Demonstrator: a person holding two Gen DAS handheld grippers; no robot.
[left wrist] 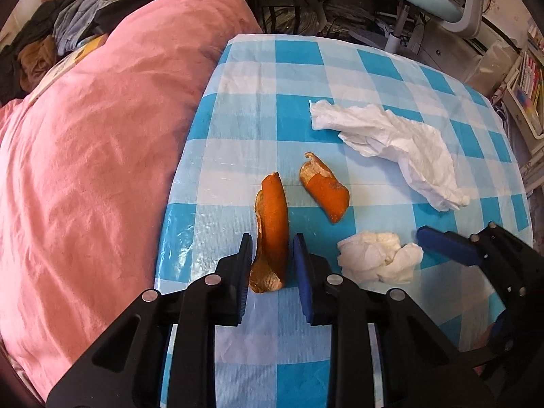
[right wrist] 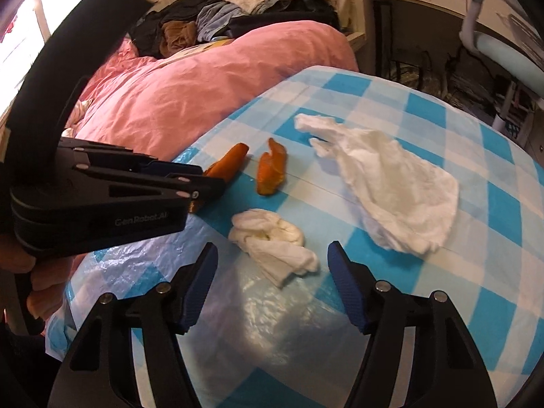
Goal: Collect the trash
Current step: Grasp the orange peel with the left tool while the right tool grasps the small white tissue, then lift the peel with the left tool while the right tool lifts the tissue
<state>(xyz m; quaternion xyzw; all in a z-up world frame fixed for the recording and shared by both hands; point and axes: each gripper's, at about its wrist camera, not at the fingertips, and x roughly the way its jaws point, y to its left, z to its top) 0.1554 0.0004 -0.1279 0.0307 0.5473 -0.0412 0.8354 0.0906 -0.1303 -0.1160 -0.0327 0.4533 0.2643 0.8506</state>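
Checkered table (left wrist: 340,78), peel (left wrist: 272,231) between left claw (left wrist: 272,248)

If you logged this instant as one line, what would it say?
left gripper: closed on long orange peel | right gripper: open, near crumpled tissue | second peel, flat tissue: untouched on table

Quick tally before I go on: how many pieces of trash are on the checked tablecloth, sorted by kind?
Orange peel: 2, the long peel between the left hand-held gripper pads and the short peel.
White tissue: 2, the spread tissue and the wadded tissue.
Total: 4
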